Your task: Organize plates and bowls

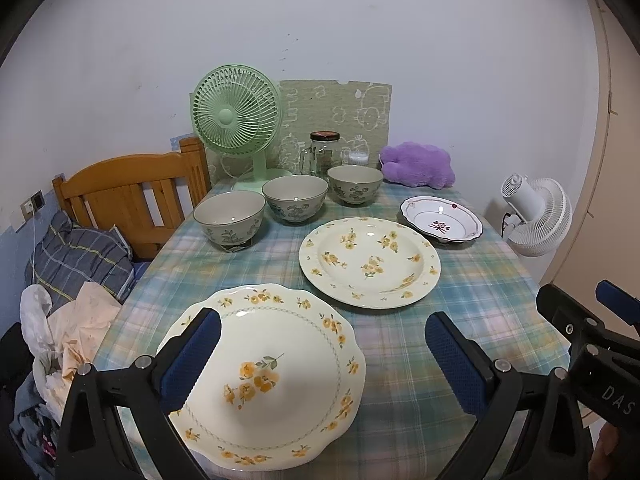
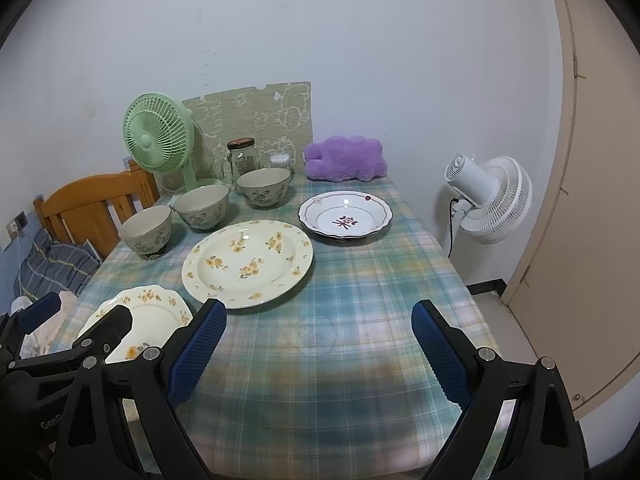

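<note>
Looks like I'm basically at square one here. Nothing's stacked: the three floral bowls sit in a loose diagonal row near the back-left of the desk point(image 2: 352, 280), the near one point(image 1: 229, 218), the middle one point(image 1: 295, 198) and the far one point(image 1: 355, 184), each standing alone, close to its neighbour.

The plates are all spread out too. The scalloped yellow-flower plate point(image 1: 280, 344) is right at the near-left edge, the big round yellow-flower plate point(image 1: 370, 262) sits mid-desk, and the small red-trimmed plate point(image 1: 442, 222) is off to the back-right. None overlap.

My left gripper point(image 1: 322, 360) is spread wide, hovering over the scalloped plate, holding nothing; the left finger sits above the plate's rim, not clamped on it as far as I can see. Right gripper point(image 2: 320, 344) is wide too, empty, over bare tablecloth.

So I'd say everything's left: plates into one pile, bowls nested. Probably the scalloped plate goes first since I'm already on it.
</note>
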A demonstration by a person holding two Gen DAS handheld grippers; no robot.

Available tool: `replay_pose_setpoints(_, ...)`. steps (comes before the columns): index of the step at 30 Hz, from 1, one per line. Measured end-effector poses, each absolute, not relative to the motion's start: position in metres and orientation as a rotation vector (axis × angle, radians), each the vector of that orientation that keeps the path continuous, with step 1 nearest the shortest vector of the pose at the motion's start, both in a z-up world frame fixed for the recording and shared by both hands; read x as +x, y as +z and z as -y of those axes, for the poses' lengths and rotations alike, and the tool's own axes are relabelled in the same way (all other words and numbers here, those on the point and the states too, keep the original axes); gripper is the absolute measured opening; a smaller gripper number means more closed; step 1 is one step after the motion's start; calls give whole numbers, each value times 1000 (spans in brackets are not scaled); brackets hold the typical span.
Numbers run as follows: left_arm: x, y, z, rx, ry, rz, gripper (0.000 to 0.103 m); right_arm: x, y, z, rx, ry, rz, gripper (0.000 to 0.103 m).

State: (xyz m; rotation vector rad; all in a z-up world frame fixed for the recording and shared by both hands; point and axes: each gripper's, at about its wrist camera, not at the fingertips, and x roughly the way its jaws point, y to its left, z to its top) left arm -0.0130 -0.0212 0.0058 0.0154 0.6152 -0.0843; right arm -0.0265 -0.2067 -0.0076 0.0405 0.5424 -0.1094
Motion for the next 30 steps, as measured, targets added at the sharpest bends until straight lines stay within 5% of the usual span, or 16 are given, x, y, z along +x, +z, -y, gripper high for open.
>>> replay_pose_setpoints(30,-16,6,24,12,-88,-617,101,-28,-8,208,44,-110,-544,95)
